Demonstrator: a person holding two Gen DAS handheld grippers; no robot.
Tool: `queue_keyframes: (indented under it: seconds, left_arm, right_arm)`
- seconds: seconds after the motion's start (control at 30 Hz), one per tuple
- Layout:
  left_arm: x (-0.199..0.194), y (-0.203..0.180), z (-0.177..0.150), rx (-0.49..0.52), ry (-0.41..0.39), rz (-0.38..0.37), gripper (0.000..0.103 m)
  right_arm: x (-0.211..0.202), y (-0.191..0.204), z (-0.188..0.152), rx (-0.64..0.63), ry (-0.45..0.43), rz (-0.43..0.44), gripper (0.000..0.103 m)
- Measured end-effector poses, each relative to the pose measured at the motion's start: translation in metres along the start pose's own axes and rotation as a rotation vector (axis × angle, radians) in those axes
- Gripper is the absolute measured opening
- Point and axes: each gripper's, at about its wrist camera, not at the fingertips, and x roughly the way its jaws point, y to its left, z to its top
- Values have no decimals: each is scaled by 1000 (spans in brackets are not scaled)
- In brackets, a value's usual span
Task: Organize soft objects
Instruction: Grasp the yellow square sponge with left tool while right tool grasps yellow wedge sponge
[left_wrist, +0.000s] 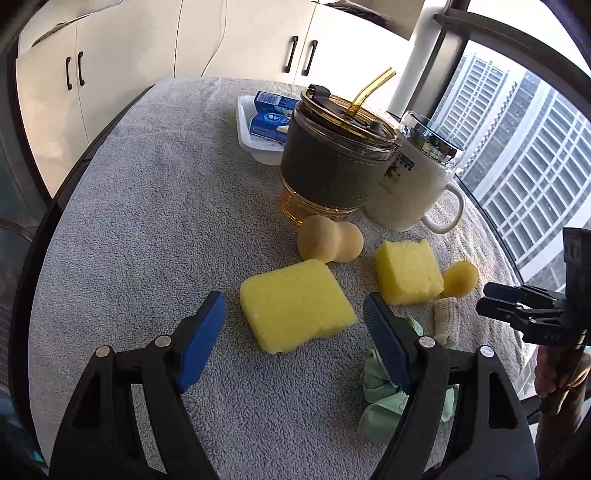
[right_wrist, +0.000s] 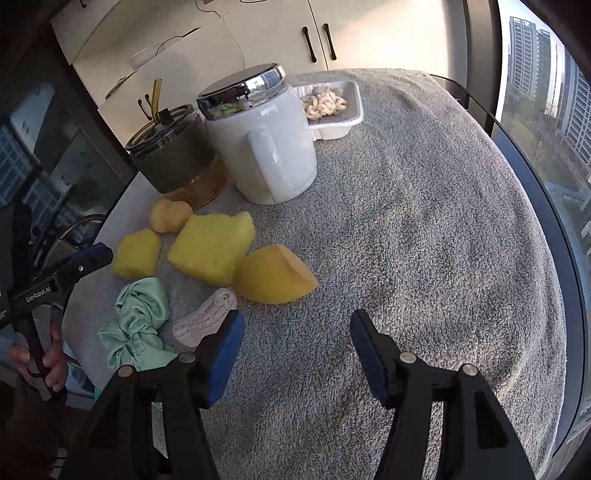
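Soft things lie together on the grey towel. In the left wrist view a large yellow sponge (left_wrist: 295, 302) lies just beyond my left gripper (left_wrist: 295, 298), which is open, its blue pads wide of the sponge. Around it are a second yellow sponge (left_wrist: 408, 271), a beige gourd-shaped sponge (left_wrist: 328, 240), a small orange-yellow sponge (left_wrist: 460, 278), a cream knitted cloth (left_wrist: 447, 321) and a crumpled green cloth (left_wrist: 380, 402). My right gripper (right_wrist: 297, 321) is open over bare towel, short of the orange wedge sponge (right_wrist: 273, 275); the knitted cloth (right_wrist: 205, 317) lies by its left finger.
A dark tumbler with an amber straw (left_wrist: 332, 162) and a white lidded mug (left_wrist: 417, 184) stand behind the sponges. A white tray (left_wrist: 258, 155) holds blue boxes; another tray (right_wrist: 354, 118) holds pale soft rings. The grey towel (right_wrist: 424, 240) stretches right toward the window.
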Motion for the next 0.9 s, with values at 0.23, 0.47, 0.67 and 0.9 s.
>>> queue_keyframes:
  seconds: [0.23,0.47,0.67,0.9]
  left_arm:
    - [20,-13,4,-9,25,48,76]
    - [29,-18,11,-3,34,133,80]
    - [49,-8,12,-38,89,177,80]
    - [37,-5,6,-76,4,133,67]
  right_arm:
    - [19,19,12,-45,-2,-36,63]
    - [29,23,23,-51,-16,-54,64]
    - [41,27,25,-75,-1,-82,64]
    - [40,28,22,-69,-4,-58,54]
